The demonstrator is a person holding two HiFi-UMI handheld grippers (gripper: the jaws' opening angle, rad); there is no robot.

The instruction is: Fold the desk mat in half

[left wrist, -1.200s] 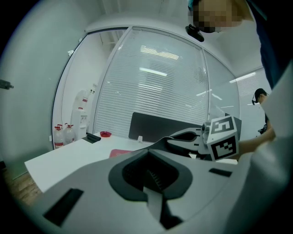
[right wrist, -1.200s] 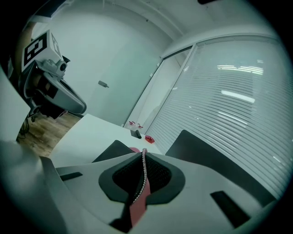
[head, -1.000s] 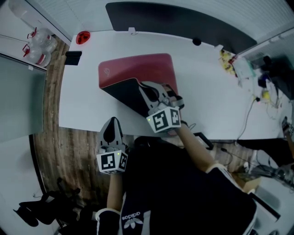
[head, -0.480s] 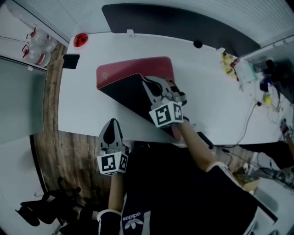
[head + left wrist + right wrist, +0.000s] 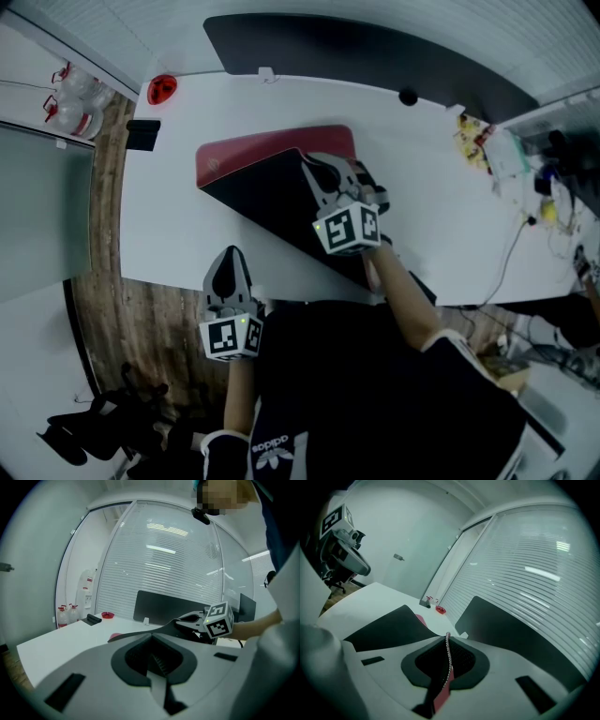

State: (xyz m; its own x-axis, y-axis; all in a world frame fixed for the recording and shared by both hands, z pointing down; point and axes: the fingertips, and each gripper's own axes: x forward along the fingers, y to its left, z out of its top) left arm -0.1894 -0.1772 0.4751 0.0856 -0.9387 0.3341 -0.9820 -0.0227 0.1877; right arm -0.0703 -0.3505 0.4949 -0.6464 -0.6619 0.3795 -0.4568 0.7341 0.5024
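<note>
Your right gripper (image 5: 317, 171) clamps the raised edge of the red, black-backed desk mat (image 5: 262, 150); your left gripper (image 5: 228, 267) is closed, empty.

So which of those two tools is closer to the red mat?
Right. The right tool is clamped on the mat, its edge raised over the desk. The left tool hangs shut and empty off the desk's near edge, clear of the mat.

My head camera looks steeply down on the white desk (image 5: 169, 225); both gripper cameras skim low across it, sharing the desk mat (image 5: 262, 155).
</note>
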